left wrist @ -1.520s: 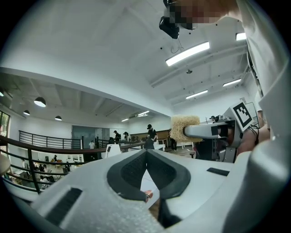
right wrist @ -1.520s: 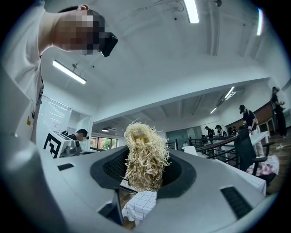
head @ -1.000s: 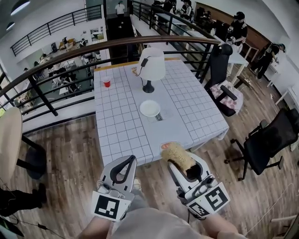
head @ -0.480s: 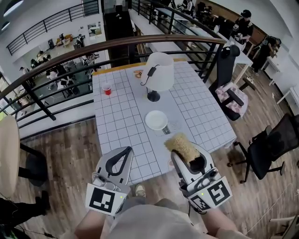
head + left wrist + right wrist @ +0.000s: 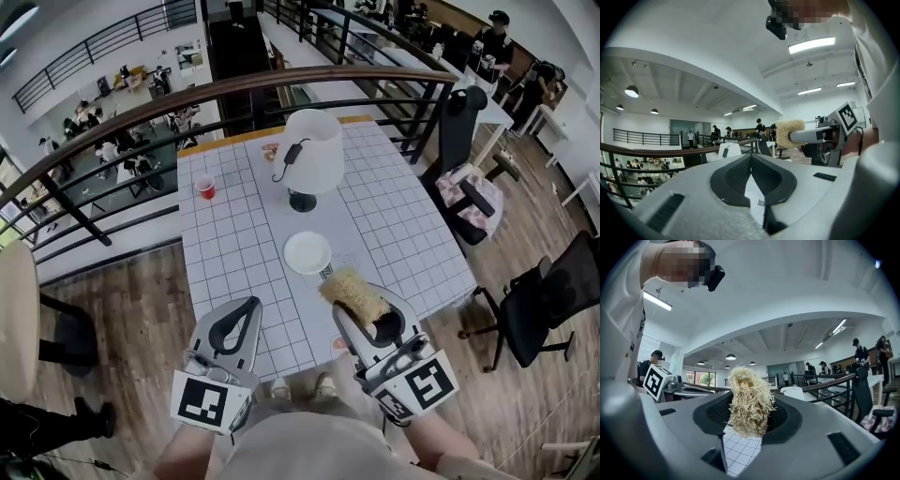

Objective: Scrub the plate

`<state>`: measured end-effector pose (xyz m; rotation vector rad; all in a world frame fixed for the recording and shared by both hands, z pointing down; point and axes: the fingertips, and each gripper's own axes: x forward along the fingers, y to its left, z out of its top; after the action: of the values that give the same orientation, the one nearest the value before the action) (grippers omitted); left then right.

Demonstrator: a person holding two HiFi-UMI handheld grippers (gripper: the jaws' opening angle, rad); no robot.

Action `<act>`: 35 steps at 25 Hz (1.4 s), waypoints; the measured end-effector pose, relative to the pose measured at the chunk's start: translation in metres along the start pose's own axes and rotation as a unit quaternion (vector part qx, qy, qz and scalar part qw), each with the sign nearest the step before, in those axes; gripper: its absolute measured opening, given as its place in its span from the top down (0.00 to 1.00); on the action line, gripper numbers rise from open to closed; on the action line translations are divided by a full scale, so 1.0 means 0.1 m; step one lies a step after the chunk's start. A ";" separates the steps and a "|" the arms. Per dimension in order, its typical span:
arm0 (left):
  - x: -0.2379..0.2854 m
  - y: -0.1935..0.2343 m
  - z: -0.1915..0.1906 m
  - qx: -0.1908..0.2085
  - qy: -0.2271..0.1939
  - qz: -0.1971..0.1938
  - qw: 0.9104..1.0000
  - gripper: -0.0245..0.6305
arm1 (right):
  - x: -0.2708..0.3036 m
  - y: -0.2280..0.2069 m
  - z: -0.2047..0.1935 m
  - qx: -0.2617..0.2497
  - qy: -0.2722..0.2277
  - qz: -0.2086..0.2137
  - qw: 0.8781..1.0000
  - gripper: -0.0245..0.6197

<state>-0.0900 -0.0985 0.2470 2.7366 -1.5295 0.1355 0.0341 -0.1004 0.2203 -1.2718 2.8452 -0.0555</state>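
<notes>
Your right tongs are clamped on a straw-coloured fibre scrubber. Its long axis runs along the tongs, with the free end pointing away from you and slightly left, toward the plate. In the right gripper view the scrubber fills the gap of the tongs; its rear end is buried between them and cannot be inspected.

Your left tongs are closed tip to tip with nothing between them, confirmed in the left gripper view. They are held level with the right tongs at the near edge of the counter.

The plate lies flat on the gridded counter, just beyond the scrubber's free end and apart from it. Its face shows plain white. A small card lies just beside its near rim; the print is too small to read.

A white lamp stands behind the plate, and its shade hides part of the counter. A red cup stands upright near the far left corner, well apart from the plate; its contents cannot be made out.
</notes>
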 end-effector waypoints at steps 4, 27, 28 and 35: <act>0.14 -0.03 -0.06 -0.012 0.008 0.010 1.000 0.94 | 0.04 -0.19 0.00 0.003 -0.003 0.001 1.000 0.70; 1.65 0.53 -1.47 -0.021 0.112 -0.025 0.993 0.94 | 1.46 -0.98 -1.17 0.004 0.058 0.032 0.998 0.70; 1.71 0.55 -1.59 -0.024 0.120 -0.024 0.992 0.94 | 1.51 -1.01 -1.29 0.007 0.066 0.033 0.997 0.70; 2.07 0.74 -2.34 -0.014 0.198 0.018 0.980 0.94 | 1.82 -1.24 -2.13 0.019 0.119 0.027 0.992 0.70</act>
<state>-0.0628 -0.3027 0.4934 2.4602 -1.4517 0.6116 -0.0026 -0.3139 0.4364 -1.2577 3.0580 -0.2754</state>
